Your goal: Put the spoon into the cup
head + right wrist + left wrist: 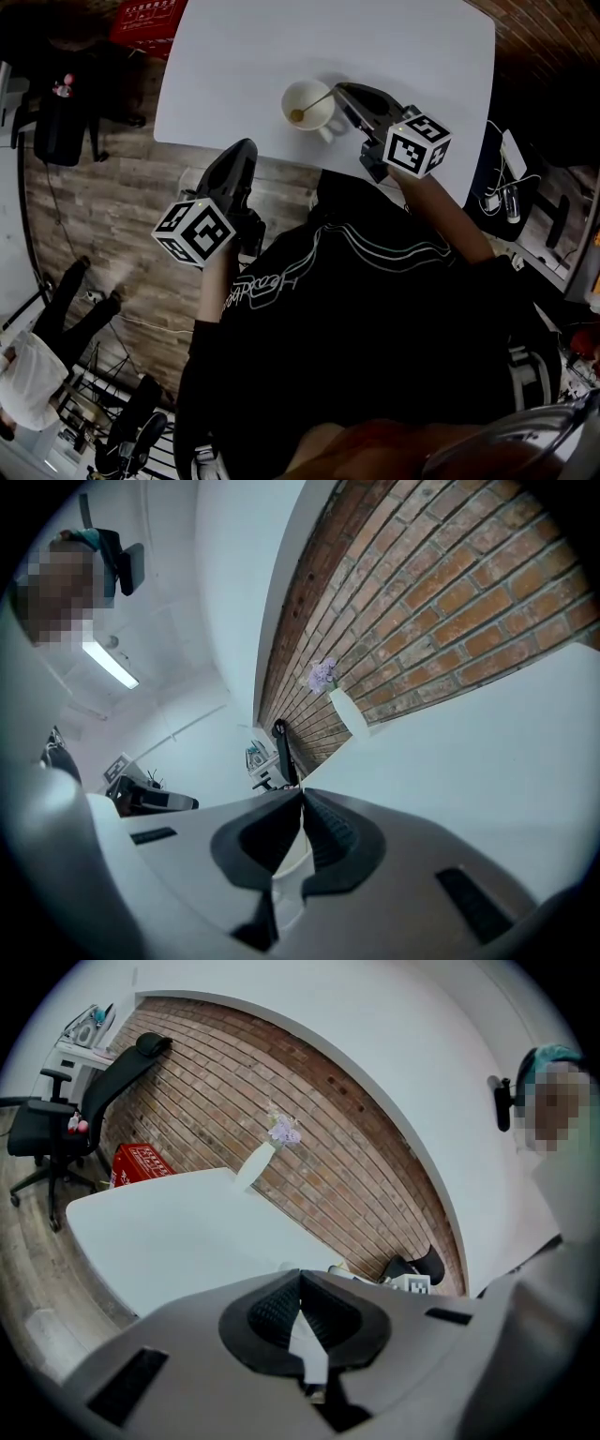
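R hand-held gripper (pixel 337 90) pinches spoon (pixel 317 101), tip in cup (pixel 322 122); L hand-held gripper (pixel 246 146) closed, empty; vase (pixel 255 1164) well apart.

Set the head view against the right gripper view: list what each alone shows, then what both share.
Head view only: the whole cup with the spoon leaning in it; the left tongs; a red box. Right gripper view only: a vase with a purple flower, a ceiling light. Both: the white table and the right tongs, shut.

White print on the red box (pixel 145 19) and black shirt (pixel 272 281) is too blurred to read.
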`<act>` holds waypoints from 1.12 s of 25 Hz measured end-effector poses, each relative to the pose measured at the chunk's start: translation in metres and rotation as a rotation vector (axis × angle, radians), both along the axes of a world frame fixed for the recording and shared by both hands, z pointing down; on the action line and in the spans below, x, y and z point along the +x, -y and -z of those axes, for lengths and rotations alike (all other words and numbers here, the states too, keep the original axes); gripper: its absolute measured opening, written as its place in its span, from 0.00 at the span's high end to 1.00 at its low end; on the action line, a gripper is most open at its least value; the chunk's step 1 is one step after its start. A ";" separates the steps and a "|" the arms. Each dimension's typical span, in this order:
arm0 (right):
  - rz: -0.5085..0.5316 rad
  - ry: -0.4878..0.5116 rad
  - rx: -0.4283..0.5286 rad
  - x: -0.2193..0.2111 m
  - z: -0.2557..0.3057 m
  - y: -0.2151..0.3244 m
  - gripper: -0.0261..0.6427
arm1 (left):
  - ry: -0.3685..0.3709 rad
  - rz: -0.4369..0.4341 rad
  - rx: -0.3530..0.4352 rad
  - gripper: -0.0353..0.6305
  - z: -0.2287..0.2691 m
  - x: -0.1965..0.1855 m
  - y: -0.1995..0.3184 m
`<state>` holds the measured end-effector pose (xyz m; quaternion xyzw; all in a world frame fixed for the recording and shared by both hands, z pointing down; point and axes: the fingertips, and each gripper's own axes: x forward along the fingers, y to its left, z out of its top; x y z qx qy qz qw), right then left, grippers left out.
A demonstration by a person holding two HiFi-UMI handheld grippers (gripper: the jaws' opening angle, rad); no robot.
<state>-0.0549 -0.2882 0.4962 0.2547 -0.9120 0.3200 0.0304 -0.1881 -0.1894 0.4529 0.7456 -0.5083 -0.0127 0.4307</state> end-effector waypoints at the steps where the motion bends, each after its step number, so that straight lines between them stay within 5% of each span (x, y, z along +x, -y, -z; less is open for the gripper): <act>1: 0.000 0.002 0.001 0.000 0.000 0.000 0.96 | -0.001 0.000 -0.001 0.94 -0.001 0.001 0.000; 19: -0.048 0.031 -0.056 0.006 -0.009 0.005 0.95 | -0.004 -0.015 -0.013 0.94 -0.006 0.000 -0.005; 28: -0.129 0.045 -0.050 0.030 0.002 0.001 0.82 | -0.009 -0.040 0.017 0.94 0.002 0.005 -0.011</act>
